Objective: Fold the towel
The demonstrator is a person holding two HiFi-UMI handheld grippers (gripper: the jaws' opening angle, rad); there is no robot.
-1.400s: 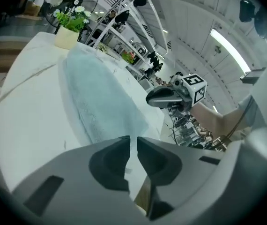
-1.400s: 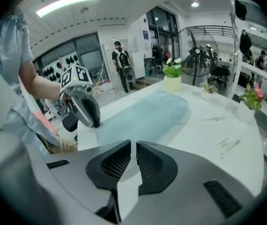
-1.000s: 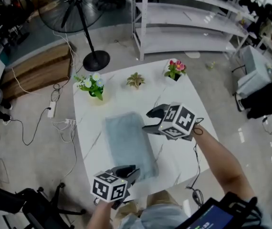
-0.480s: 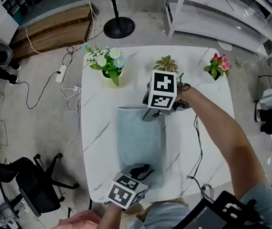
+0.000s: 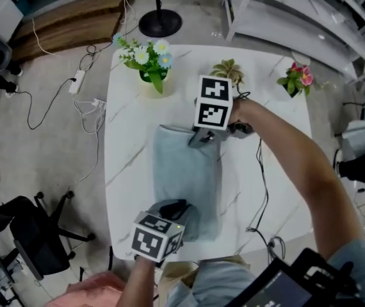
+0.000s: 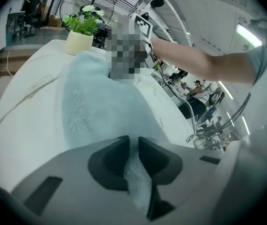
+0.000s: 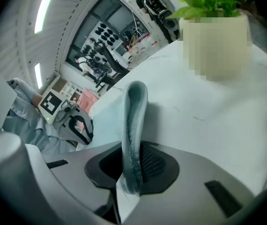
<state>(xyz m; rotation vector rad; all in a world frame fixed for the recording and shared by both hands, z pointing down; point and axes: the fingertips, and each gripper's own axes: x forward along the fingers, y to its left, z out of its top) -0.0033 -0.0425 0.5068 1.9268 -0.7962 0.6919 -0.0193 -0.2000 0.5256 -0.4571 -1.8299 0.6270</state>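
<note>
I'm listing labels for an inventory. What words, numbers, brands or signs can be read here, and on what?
No words or numbers can be read.
left gripper's marker cube: black-and-white square patterns, no letters.
right gripper's marker cube: the same.
screen at the head view's bottom edge: too blurred to read.
towel: no tag or print shows.

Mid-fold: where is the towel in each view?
Head view: towel lies lengthwise mid-table.
Left gripper view: towel fills the centre, running up toward the flowerpot.
Right gripper view: a towel edge stands upright at centre.
Shared landmark: the white table under it in all three; the cream flowerpot in the first two.
</note>
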